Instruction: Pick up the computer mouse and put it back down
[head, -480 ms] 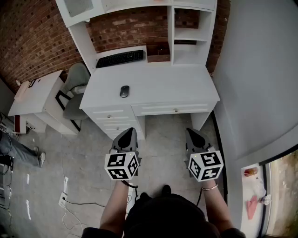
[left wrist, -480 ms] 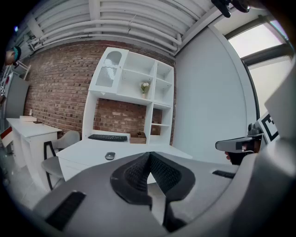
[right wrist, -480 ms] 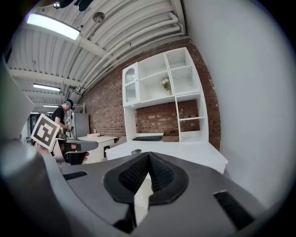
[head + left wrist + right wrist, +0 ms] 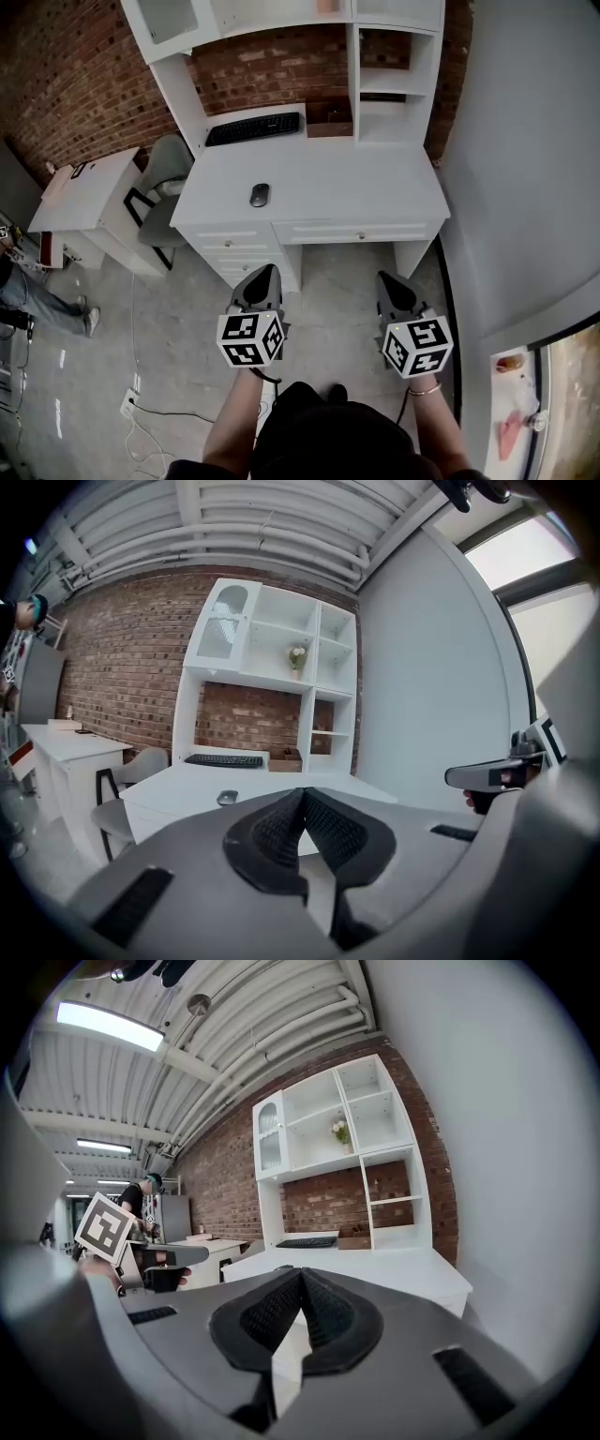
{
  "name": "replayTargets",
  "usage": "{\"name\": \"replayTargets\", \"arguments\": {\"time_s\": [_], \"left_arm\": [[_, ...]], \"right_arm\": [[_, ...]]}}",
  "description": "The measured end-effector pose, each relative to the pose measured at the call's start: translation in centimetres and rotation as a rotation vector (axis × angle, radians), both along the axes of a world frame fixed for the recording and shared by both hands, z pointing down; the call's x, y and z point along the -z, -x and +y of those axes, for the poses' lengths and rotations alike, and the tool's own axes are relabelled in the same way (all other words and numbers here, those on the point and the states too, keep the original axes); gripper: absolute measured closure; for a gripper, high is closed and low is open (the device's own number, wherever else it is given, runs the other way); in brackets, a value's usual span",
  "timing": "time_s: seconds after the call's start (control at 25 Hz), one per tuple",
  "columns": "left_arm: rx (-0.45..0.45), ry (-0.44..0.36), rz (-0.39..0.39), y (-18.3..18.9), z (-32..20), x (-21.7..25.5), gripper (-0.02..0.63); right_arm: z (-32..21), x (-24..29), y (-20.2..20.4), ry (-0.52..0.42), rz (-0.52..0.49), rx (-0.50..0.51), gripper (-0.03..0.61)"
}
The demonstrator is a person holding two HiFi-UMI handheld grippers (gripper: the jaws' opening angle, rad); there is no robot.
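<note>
Centrally, the computer mouse [image 4: 260,194] lies on the white table [image 4: 366,192] (near its front edge); left tool [image 4: 263,272] and right tool [image 4: 386,278], both closed and empty, hover well apart from it.

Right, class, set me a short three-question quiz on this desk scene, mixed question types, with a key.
1. True or false: the left tongs are gripping the computer mouse.
2. On the desk, the keyboard lies: A) beyond the mouse; B) nearer the tongs than the mouse; C) on top of the mouse.
3. Open or shut: how do the right tongs stand?
Key: 1 false; 2 A; 3 shut.
</note>
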State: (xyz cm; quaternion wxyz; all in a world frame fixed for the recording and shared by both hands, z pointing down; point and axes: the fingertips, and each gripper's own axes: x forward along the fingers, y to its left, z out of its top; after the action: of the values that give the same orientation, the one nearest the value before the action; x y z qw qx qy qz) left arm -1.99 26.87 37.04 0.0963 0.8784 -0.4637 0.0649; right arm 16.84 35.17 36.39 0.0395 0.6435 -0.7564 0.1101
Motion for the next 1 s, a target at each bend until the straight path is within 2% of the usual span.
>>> {"name": "replayTargets", "arguments": {"time_s": [0.4, 0.6, 1.0], "left_arm": [[0.053, 0.034, -0.025, 1.3, -3.9, -1.2, 0.601], [0.076, 0.064, -0.02, 1.4, -8.3, -2.4, 0.532], [0.092, 0.132, -0.031, 1.2, -20.3, -5.3, 0.463]], "right_arm": [[-3.0, -1.1, 0.2, 0.028, -0.042, 0.025, 0.574], [-6.7, -1.5, 0.1, 0.037, -0.035, 0.029, 0.574], [-18.2, -2.6, -0.6, 0.079, -0.046, 0.026, 0.574]]}}
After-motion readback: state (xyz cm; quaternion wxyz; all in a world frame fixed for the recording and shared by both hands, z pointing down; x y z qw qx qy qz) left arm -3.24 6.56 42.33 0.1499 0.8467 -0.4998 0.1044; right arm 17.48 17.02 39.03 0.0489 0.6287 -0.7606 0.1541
